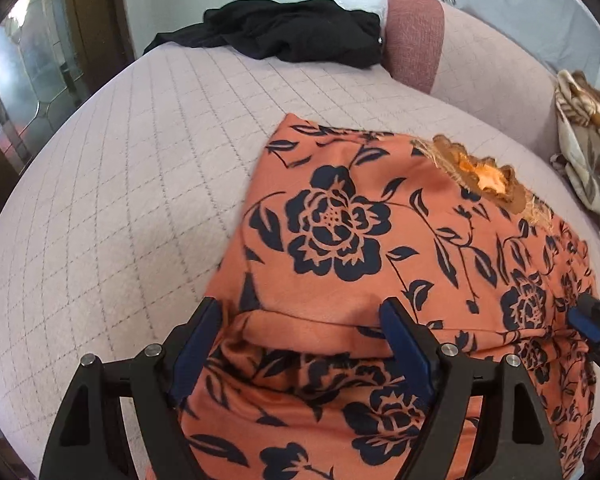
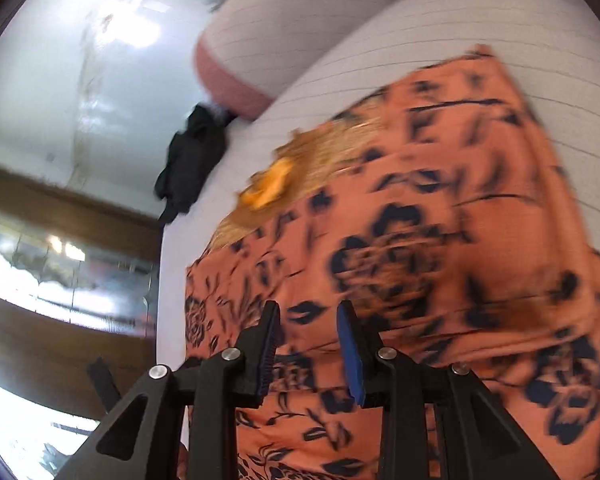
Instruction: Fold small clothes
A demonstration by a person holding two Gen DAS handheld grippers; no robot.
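Note:
An orange garment (image 1: 380, 240) with dark blue flowers and a lace-trimmed neckline (image 1: 480, 176) lies spread on a lilac quilted cover (image 1: 140, 160). My left gripper (image 1: 300, 308) hovers over its near folded edge with the jaws wide apart, and the pads are not pressing the cloth. The right gripper's tip (image 1: 588, 320) shows at the garment's right side. In the blurred right wrist view, my right gripper (image 2: 309, 314) stands over the garment (image 2: 440, 240) with a narrow gap between its pads and no cloth bunched between them.
A black garment (image 1: 292, 32) lies at the far edge of the cover, next to a pink bolster (image 1: 412, 36). A beige patterned cloth (image 1: 588, 148) is heaped at the right. A glass-panelled door (image 1: 32, 72) stands to the left.

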